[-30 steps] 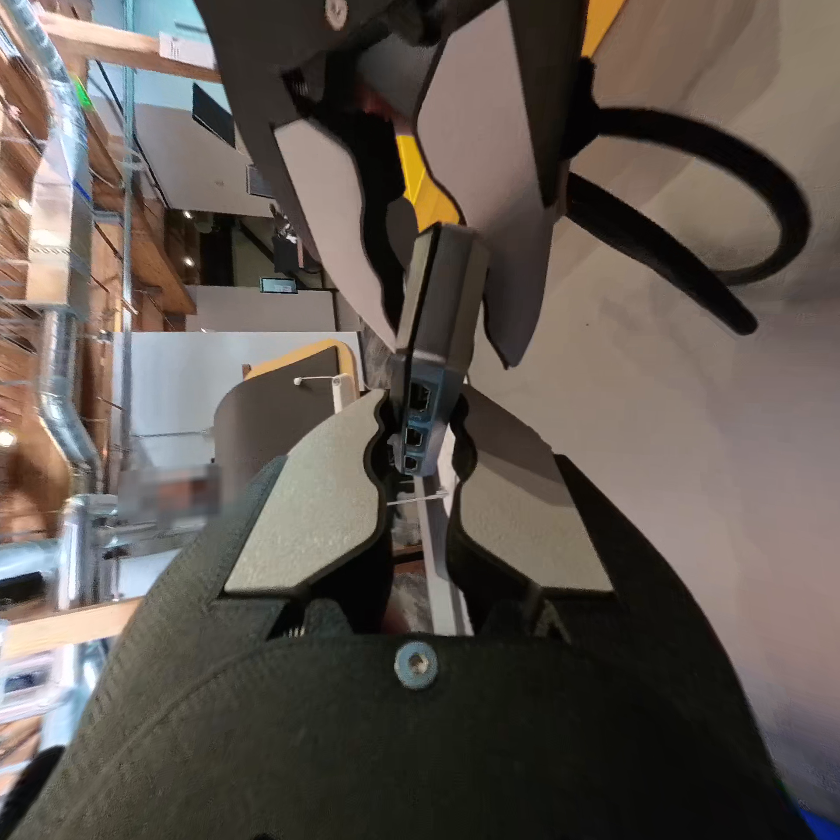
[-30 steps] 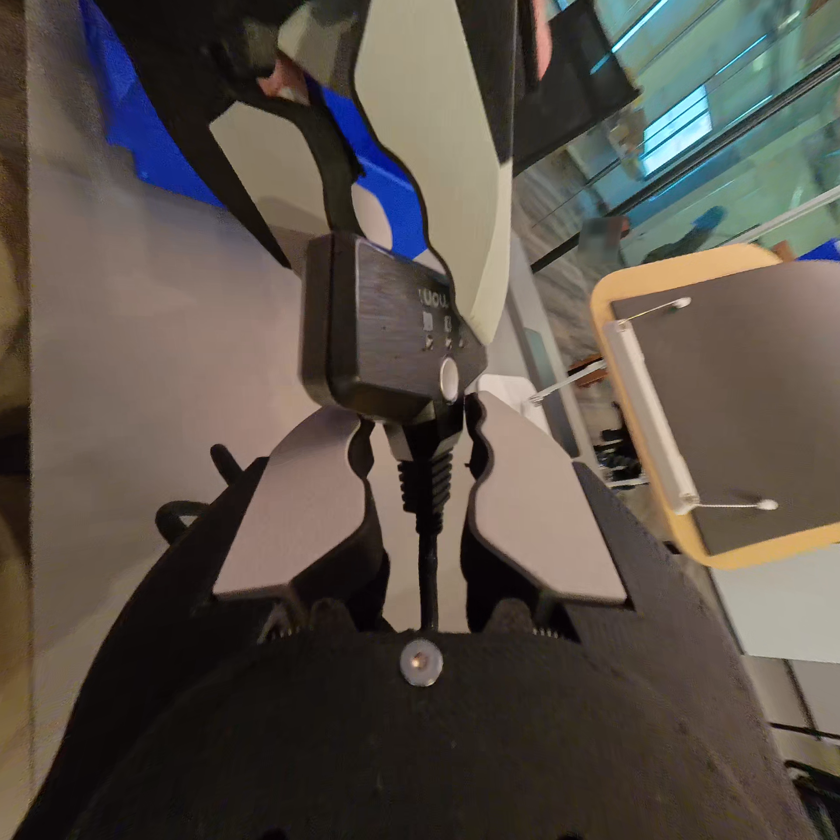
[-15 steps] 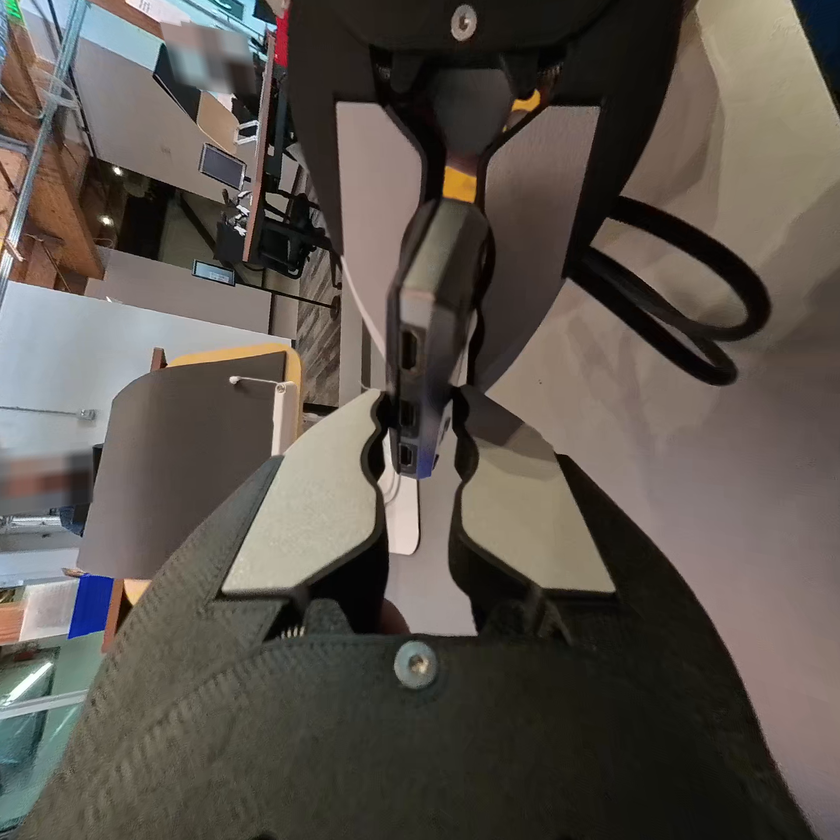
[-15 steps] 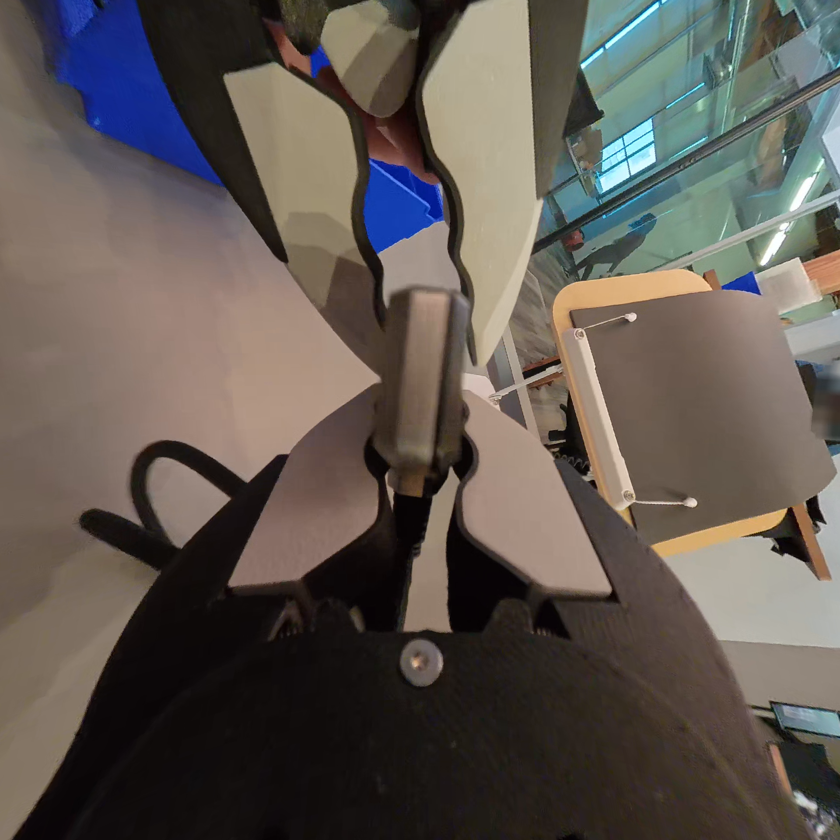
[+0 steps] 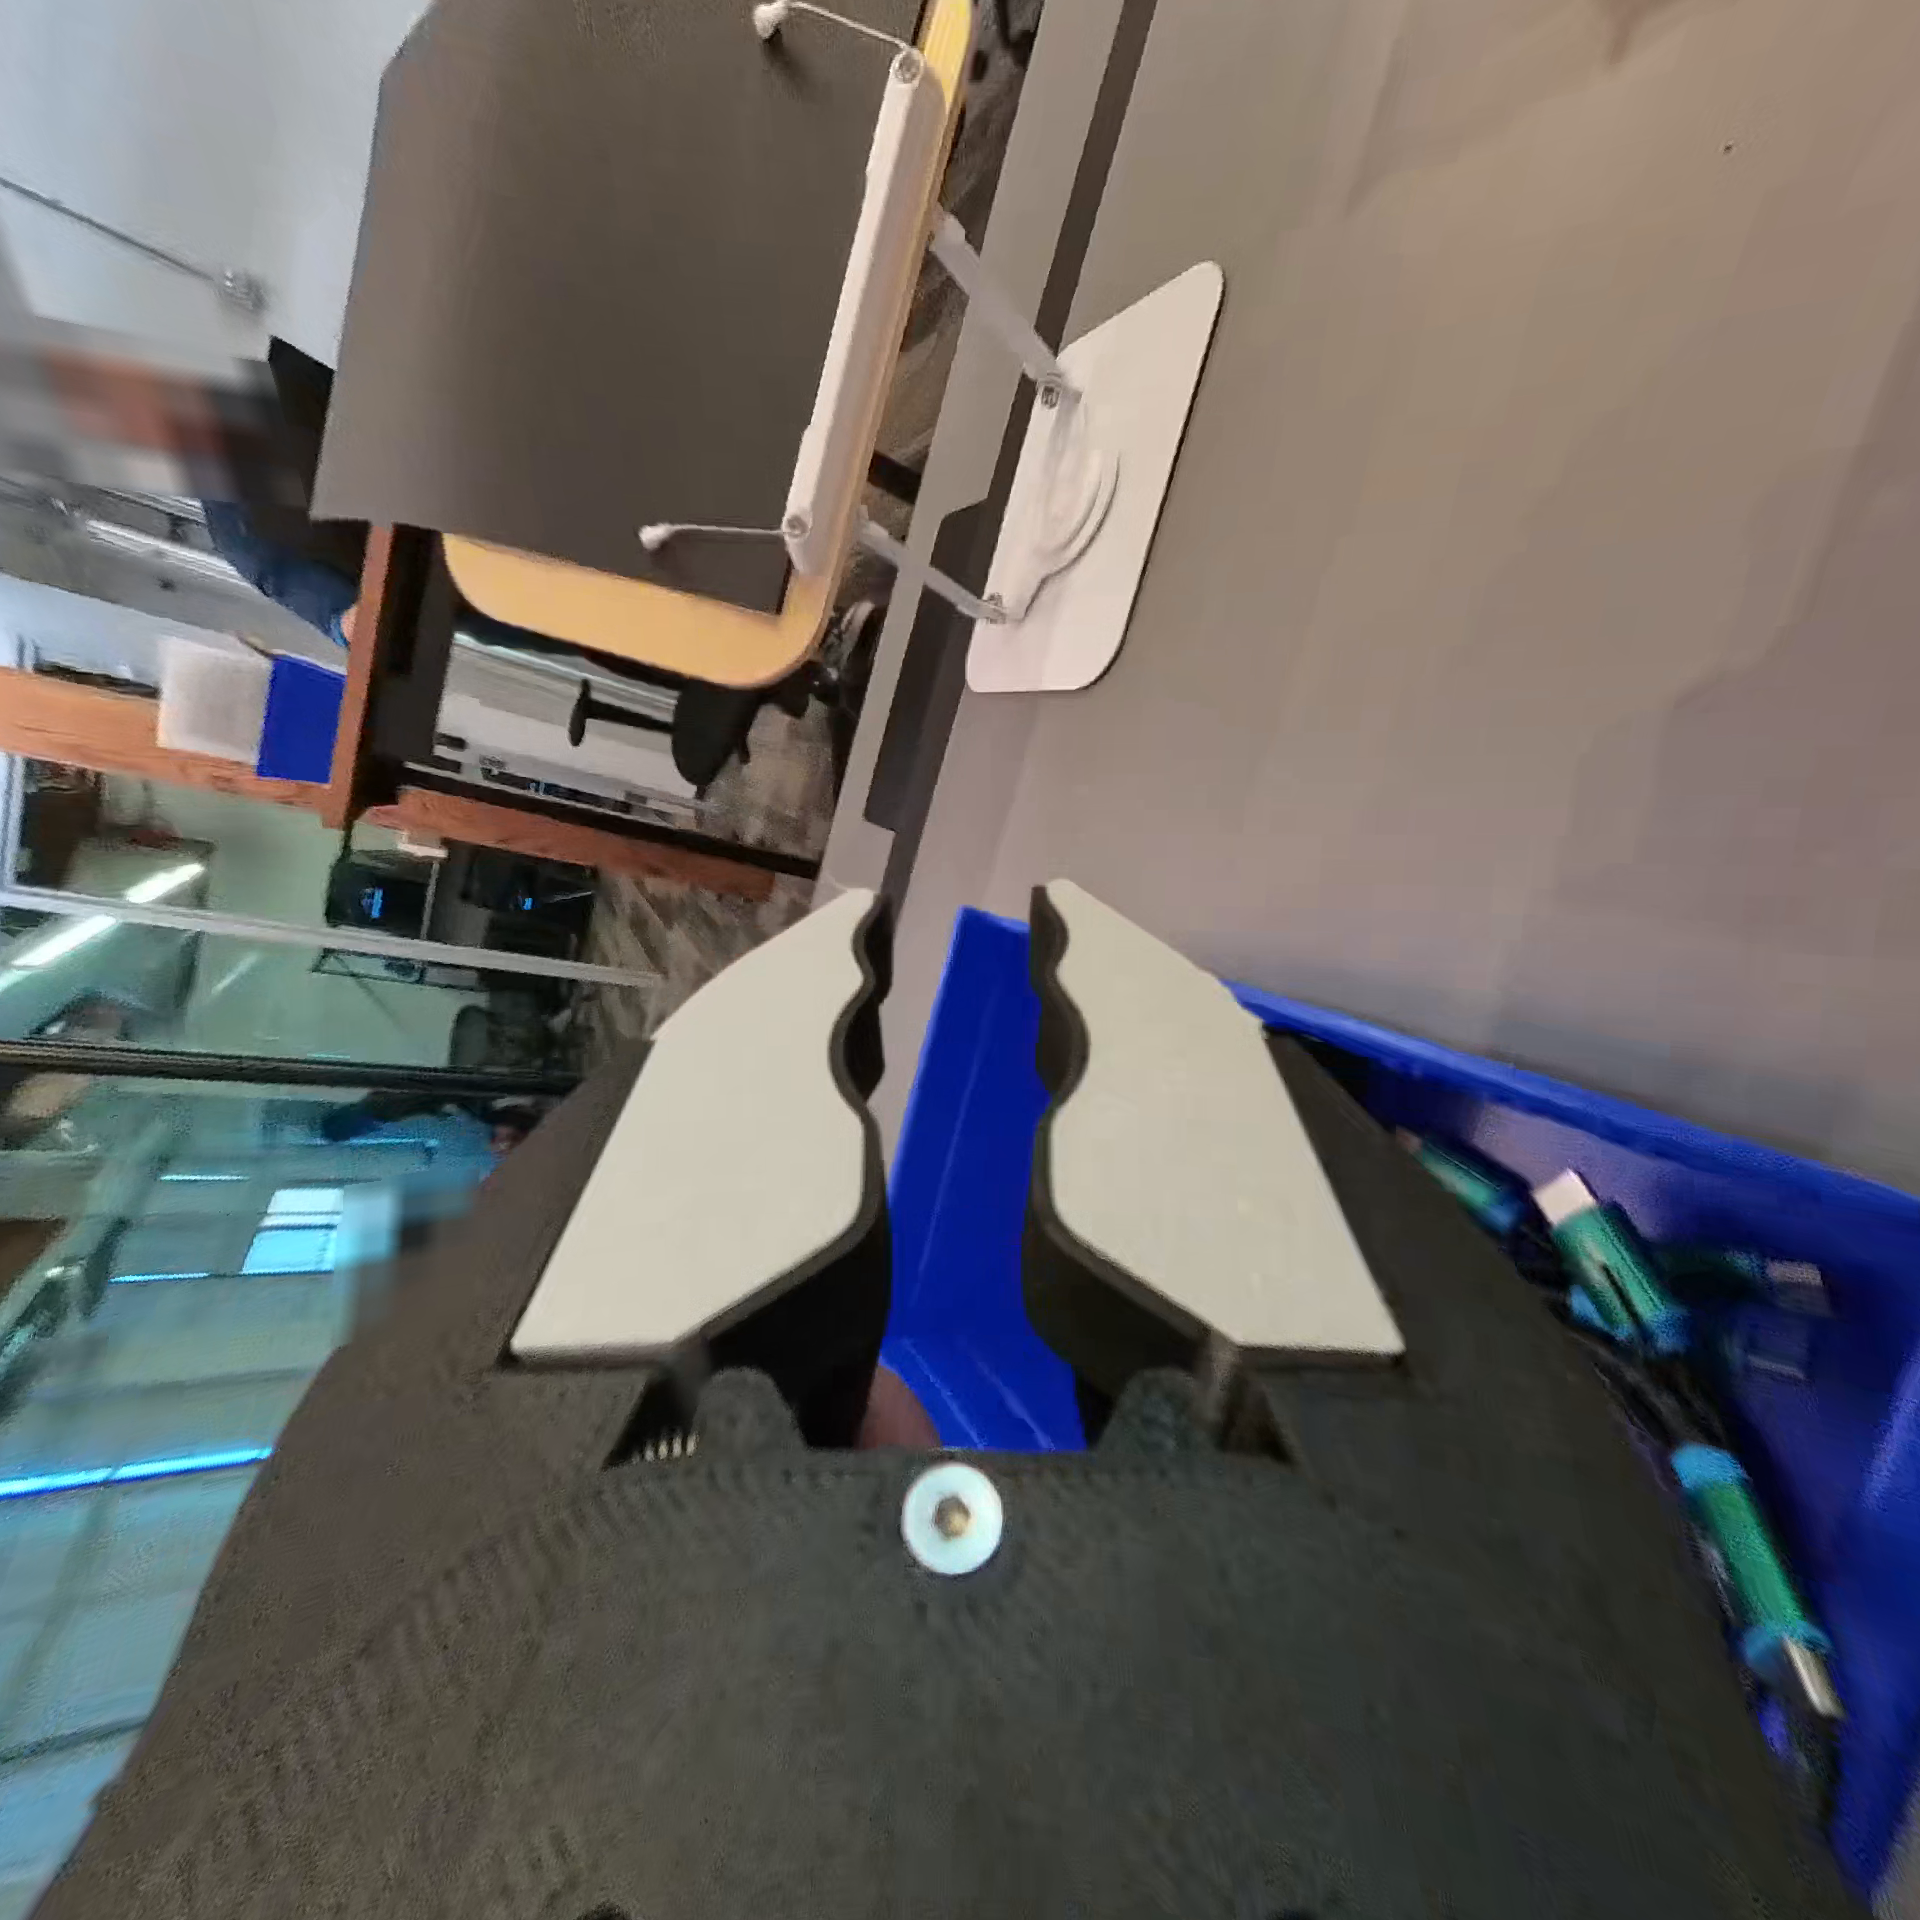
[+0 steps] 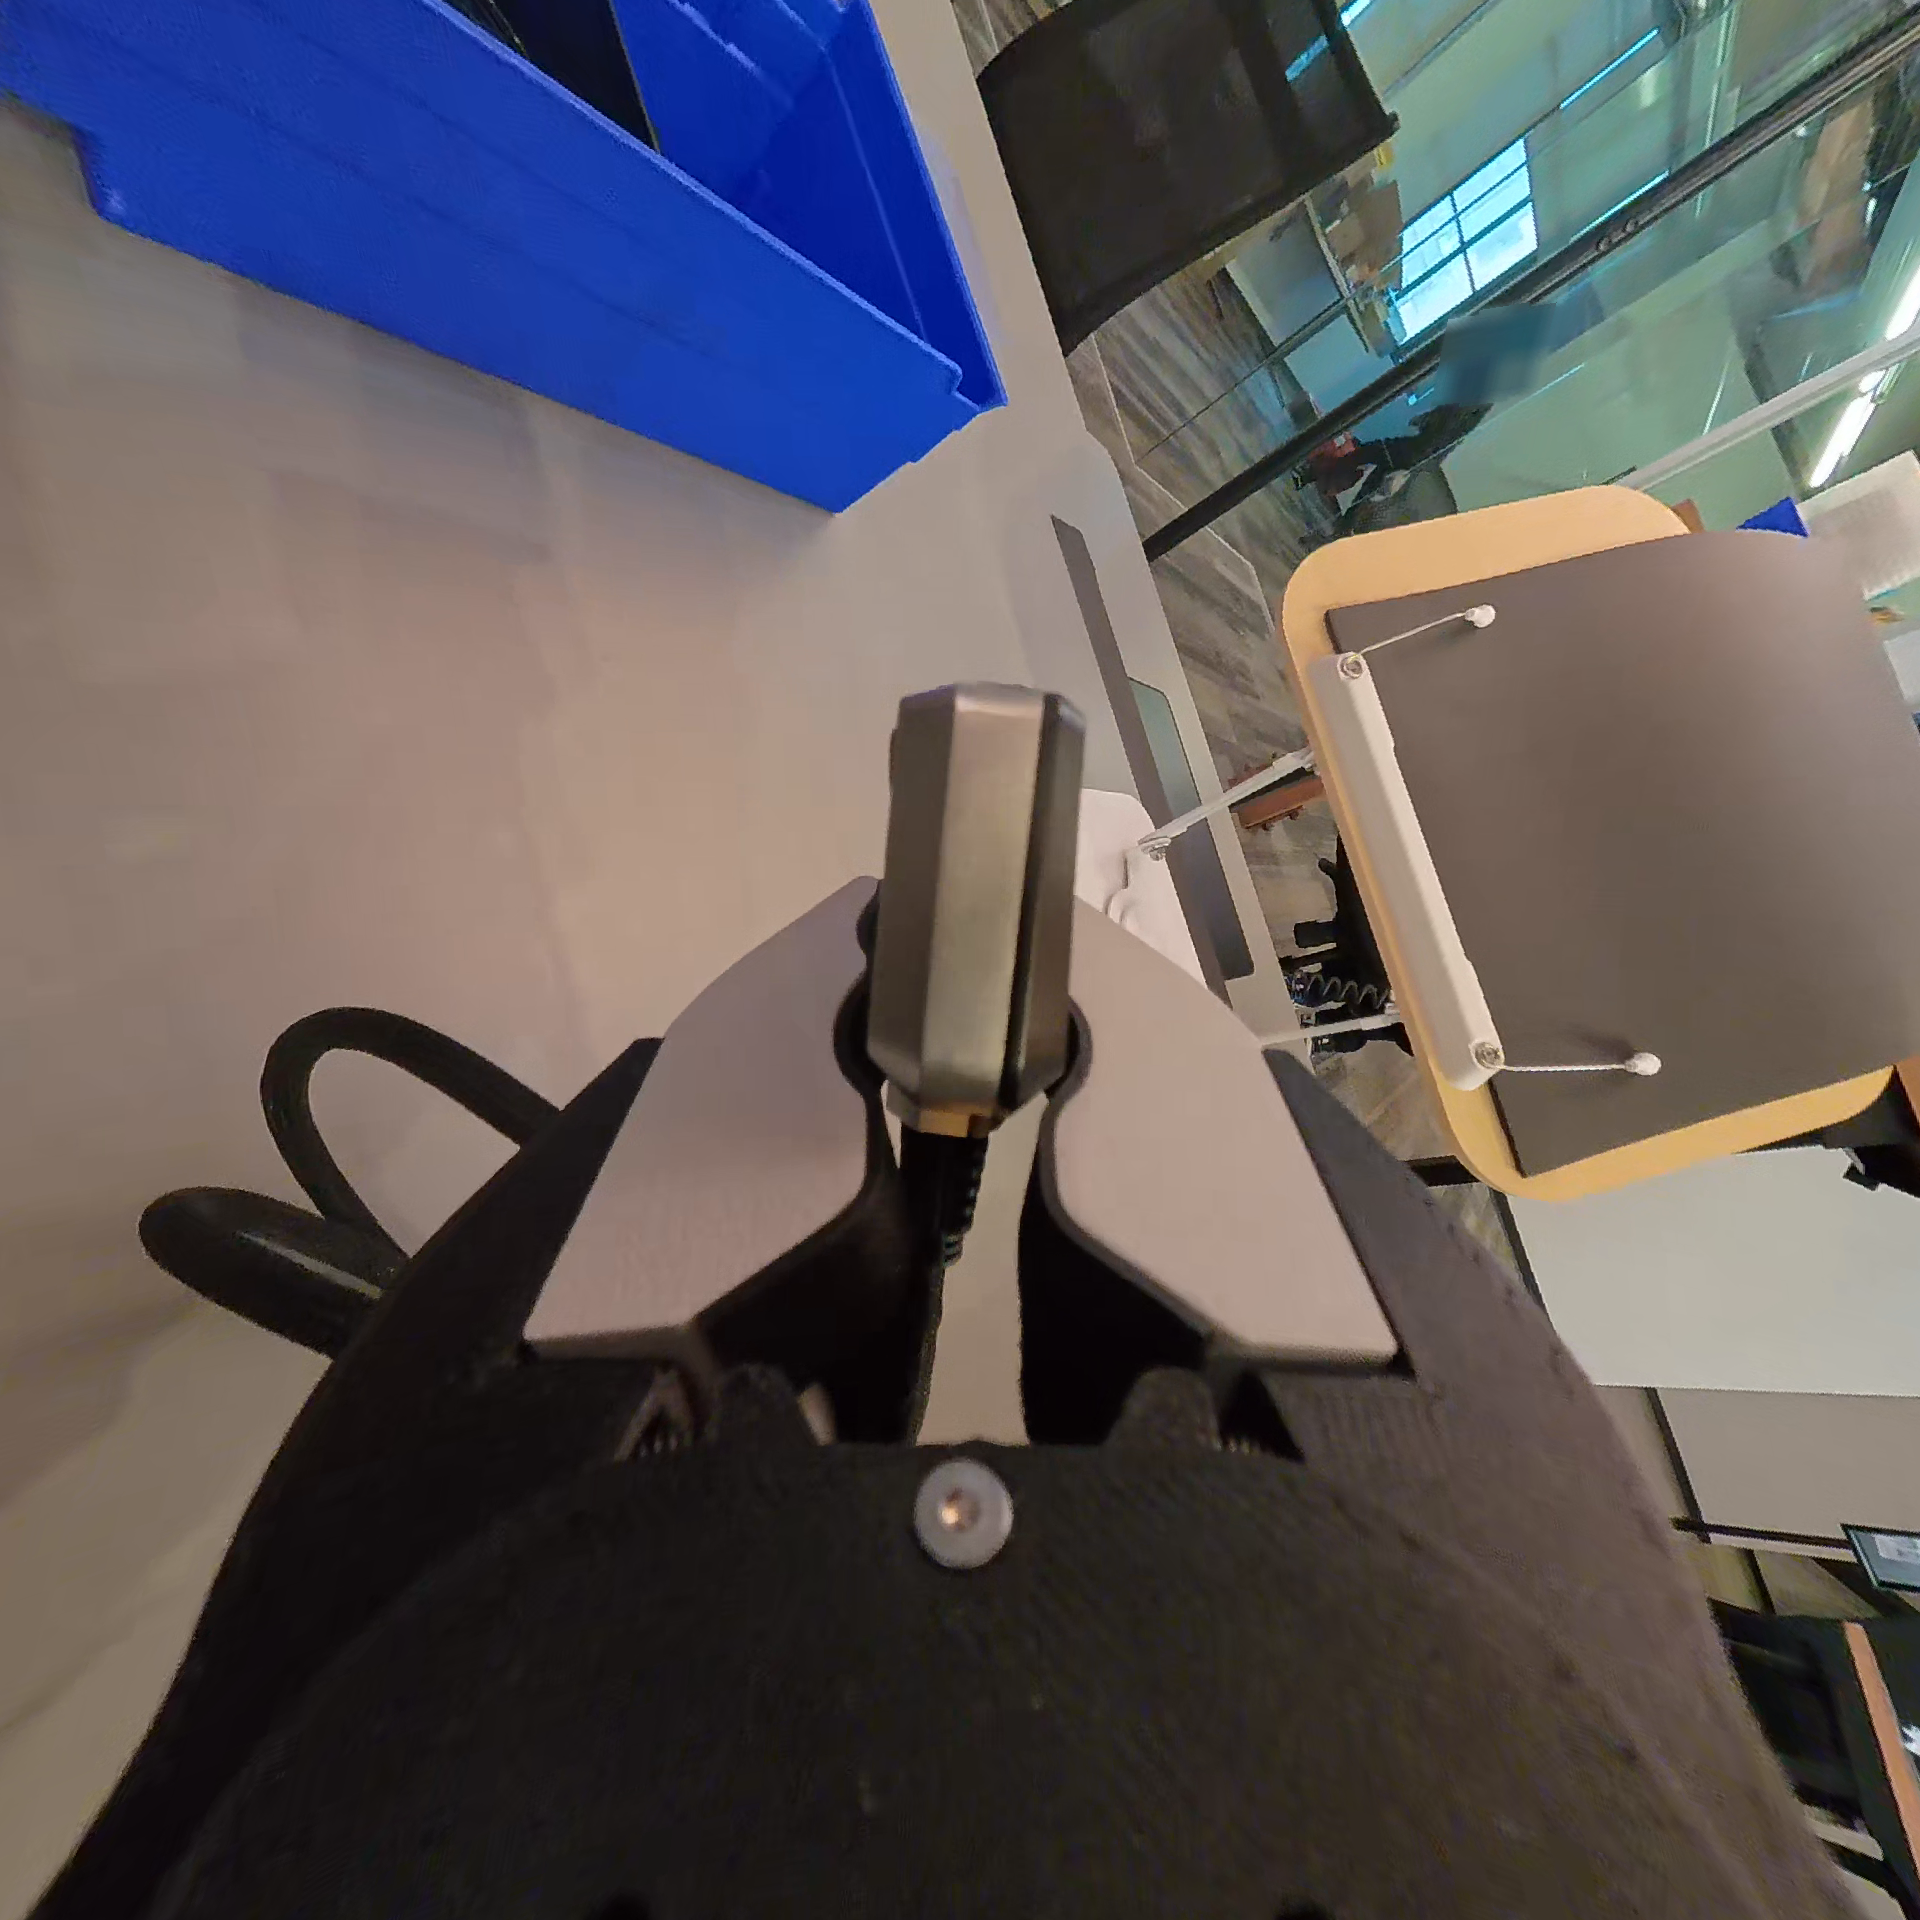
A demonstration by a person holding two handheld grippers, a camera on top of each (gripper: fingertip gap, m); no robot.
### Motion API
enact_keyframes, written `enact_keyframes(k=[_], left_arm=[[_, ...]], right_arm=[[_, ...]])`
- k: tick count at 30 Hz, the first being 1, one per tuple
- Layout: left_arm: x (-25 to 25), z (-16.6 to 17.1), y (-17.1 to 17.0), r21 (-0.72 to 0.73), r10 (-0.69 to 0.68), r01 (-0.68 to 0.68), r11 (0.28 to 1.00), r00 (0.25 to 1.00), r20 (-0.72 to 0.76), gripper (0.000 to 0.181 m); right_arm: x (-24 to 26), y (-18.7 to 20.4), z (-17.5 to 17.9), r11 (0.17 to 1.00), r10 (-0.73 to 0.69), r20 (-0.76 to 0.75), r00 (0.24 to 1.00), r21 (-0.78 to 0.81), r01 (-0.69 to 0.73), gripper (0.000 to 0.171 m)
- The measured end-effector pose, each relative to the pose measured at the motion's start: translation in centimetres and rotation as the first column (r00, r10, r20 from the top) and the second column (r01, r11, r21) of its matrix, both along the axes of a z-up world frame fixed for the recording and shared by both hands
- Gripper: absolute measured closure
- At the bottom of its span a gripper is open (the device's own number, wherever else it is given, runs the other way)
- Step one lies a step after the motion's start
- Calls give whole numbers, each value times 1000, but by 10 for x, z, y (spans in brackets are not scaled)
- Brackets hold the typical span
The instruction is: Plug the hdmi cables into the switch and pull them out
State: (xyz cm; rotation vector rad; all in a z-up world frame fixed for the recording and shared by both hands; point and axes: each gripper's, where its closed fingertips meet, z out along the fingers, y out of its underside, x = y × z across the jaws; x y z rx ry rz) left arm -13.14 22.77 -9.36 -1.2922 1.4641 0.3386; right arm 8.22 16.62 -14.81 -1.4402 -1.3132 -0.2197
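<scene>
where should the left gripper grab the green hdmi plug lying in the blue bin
Probably the green plug body, behind its pale metal tip. It lies flat among other cables in the blue bin, so the open left gripper should come in through the bin's open top, fingers across the body's narrow width, leaving the tip free for the switch.
</scene>
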Motion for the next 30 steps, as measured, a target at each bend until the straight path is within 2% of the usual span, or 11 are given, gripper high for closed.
enact_keyframes(k=[3, 10, 14, 16, 25, 30], left_arm=[[12, -8, -16, -3, -45, 45, 999, 999, -25, 154], [127, -29, -54, 22, -244, 245, 969, 969, -38, 147], [165, -46, -66, 8, -334, 336, 942, 939, -83, 148], [175, -52, -66, 25, -349, 353, 935, 931, -107, 158], [181, -64, -60, -17, -285, 285, 958, 953, -99, 160], [181, -71, -62, -68, -272, 266, 962, 958, -93, 160]], right_arm=[[-6, -1, -2, 1000, 16, 5, 1000, -10, -16, 149], [-25, -8, -4, 998, 57, 75, 996, 25, -59, 149], [-28, -11, -4, 997, 72, 95, 993, 35, -76, 149], [-27, -12, -5, 996, 73, 100, 992, 34, -77, 149], [-27, -10, -13, 999, 45, 184, 982, 0, -46, 141], [-29, -11, -16, 999, 46, 175, 984, -18, -44, 147]])
